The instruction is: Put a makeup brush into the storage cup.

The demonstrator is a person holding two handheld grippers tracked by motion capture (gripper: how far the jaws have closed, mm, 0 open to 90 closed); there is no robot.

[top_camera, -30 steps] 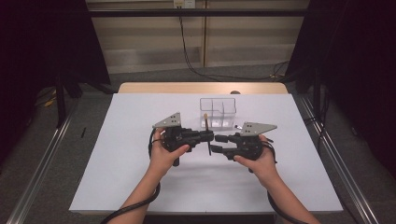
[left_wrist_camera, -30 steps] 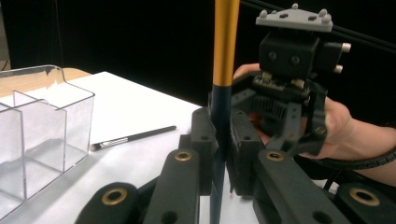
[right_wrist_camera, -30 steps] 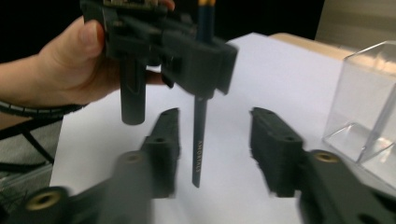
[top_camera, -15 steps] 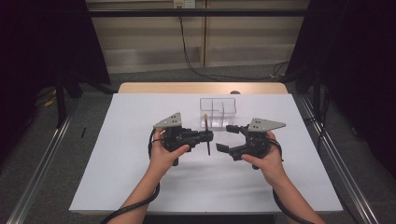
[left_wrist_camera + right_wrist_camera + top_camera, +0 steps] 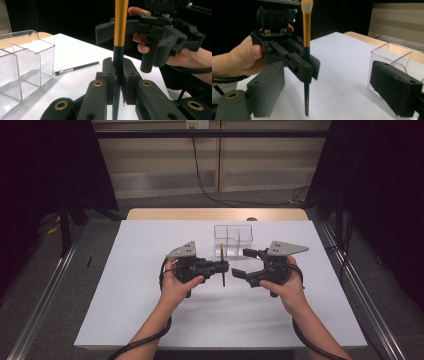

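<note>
A makeup brush [image 5: 222, 255] with a gold ferrule, dark handle and pale tuft stands upright above the white table [image 5: 150, 320]. My left gripper [image 5: 220, 266] is shut on its dark handle; in the left gripper view the jaws [image 5: 117, 68] pinch the brush [image 5: 120, 25] just below the ferrule. My right gripper [image 5: 239, 263] stands open a little to the brush's right, not touching it. The right gripper view has its own wide-apart jaws [image 5: 332, 92] low in the frame, with the brush [image 5: 306, 50] and the left gripper [image 5: 298, 62] beyond them.
A clear plastic organiser [image 5: 233, 239] with several compartments stands just behind the grippers, also seen as the clear box [image 5: 22, 67] and box corner [image 5: 390, 56]. A second thin dark brush [image 5: 75, 68] lies flat on the table beside it.
My right gripper has opened and drawn back to the right, away from the brush. The left gripper has stayed put, still holding the brush upright.
</note>
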